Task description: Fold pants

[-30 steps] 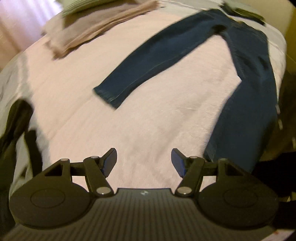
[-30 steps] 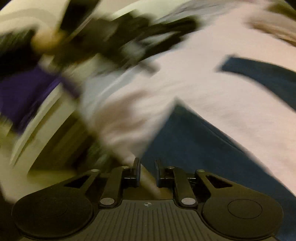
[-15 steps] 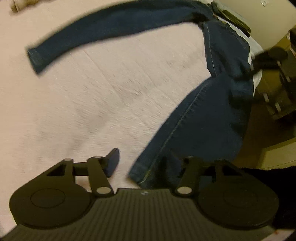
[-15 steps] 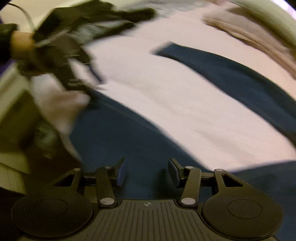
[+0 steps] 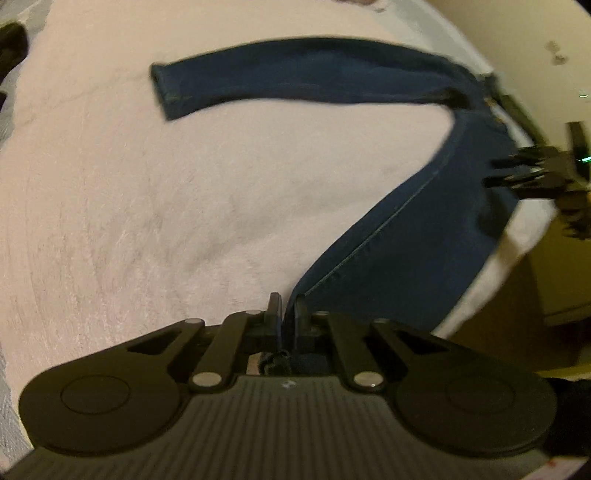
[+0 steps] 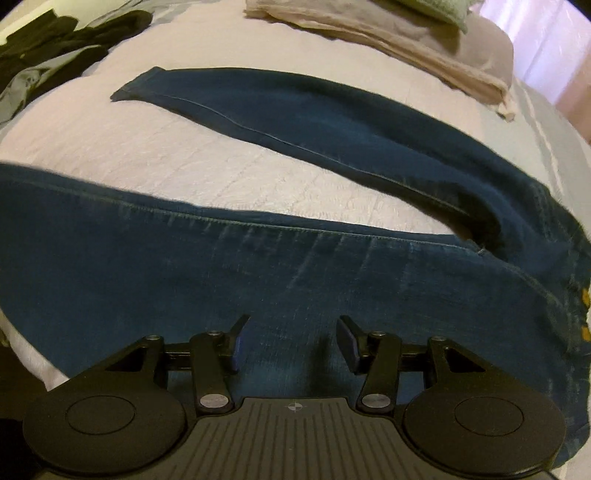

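Dark blue jeans [image 5: 399,236] lie spread in a V on a pale pink bed cover [image 5: 147,206]. My left gripper [image 5: 285,309] is shut on the hem of the near leg, with denim bunched between its fingers. The far leg [image 5: 295,79] stretches flat across the bed, its cuff pointing left. In the right wrist view the jeans [image 6: 258,280] fill the foreground, and my right gripper [image 6: 291,341] hangs open just above the near leg's thigh, close to the waist end. The other gripper shows blurred at the right edge of the left wrist view.
Folded beige blankets [image 6: 391,33] with a green cushion [image 6: 436,9] sit at the far side of the bed. Dark and grey clothes [image 6: 55,40] lie in a heap at the far left. The bed edge drops off beside the near leg [image 5: 491,273].
My left gripper dropped onto the near leg's hem and shut on it. My right gripper opened, swung over the jeans and now hovers above the thigh.
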Tool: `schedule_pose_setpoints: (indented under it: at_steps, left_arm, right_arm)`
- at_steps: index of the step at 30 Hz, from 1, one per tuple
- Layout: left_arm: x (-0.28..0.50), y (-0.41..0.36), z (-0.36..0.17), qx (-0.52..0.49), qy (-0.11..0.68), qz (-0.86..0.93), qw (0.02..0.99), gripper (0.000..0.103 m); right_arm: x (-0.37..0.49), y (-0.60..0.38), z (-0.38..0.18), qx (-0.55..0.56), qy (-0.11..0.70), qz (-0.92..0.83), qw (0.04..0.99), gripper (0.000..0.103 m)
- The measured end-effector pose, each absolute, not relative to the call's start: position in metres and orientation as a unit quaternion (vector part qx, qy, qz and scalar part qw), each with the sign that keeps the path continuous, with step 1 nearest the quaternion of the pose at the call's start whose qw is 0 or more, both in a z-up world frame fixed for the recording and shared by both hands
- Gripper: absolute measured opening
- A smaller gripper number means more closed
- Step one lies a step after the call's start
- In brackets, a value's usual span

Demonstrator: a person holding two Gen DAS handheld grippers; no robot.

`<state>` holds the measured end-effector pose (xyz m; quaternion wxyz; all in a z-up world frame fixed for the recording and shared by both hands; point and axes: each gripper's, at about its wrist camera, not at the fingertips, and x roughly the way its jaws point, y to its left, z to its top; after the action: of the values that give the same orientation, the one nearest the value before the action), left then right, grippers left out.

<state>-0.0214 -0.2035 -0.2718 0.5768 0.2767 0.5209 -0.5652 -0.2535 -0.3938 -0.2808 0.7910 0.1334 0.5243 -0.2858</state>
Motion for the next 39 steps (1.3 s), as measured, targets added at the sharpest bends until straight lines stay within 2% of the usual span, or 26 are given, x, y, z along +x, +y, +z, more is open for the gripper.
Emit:
schedule_pose_setpoints:
  at_steps: [3,10,17,21,26,32,34,35,39]
  left_arm:
    - [-0.023,-0.217,-0.281,0.306,0.508,-0.545,0.592,0.012]
    - [0.010,-0.236,-0.264,0.347,0.472,-0.518,0.623,0.014]
    - [0.001,-0.274,-0.251,0.406,0.382,-0.556,0.616,0.019]
    - [-0.015,-0.314,-0.267,0.474,0.298,-0.575,0.597,0.023]
    - [-0.029,-0.370,-0.314,0.561,0.195,-0.577,0.561,0.026]
    - [-0.023,-0.409,-0.370,0.616,0.138,-0.578,0.517,0.026]
    - [-0.016,-0.415,-0.373,0.621,0.134,-0.577,0.513,0.015]
    - [-0.012,-0.417,-0.371,0.623,0.138,-0.573,0.514,0.001]
    - [0.004,-0.415,-0.332,0.604,0.127,-0.571,0.542,0.001]
  right_arm:
    - [-0.255,-0.399,-0.276,0.145,0.522,-0.288,0.790,0.047]
    - [-0.264,-0.412,-0.260,0.168,0.514,-0.331,0.773,0.047]
    - [-0.273,-0.428,-0.244,0.204,0.486,-0.392,0.754,0.047]
    - [-0.267,-0.443,-0.237,0.186,0.478,-0.388,0.766,0.047]
    - [-0.256,-0.482,-0.260,0.137,0.488,-0.360,0.783,0.047]
    - [-0.260,-0.527,-0.294,0.066,0.527,-0.354,0.770,0.047]
    - [-0.265,-0.538,-0.301,0.051,0.537,-0.347,0.767,0.047]
    - [-0.267,-0.544,-0.304,0.050,0.540,-0.347,0.765,0.047]
    - [-0.276,-0.558,-0.299,0.055,0.541,-0.359,0.758,0.047]
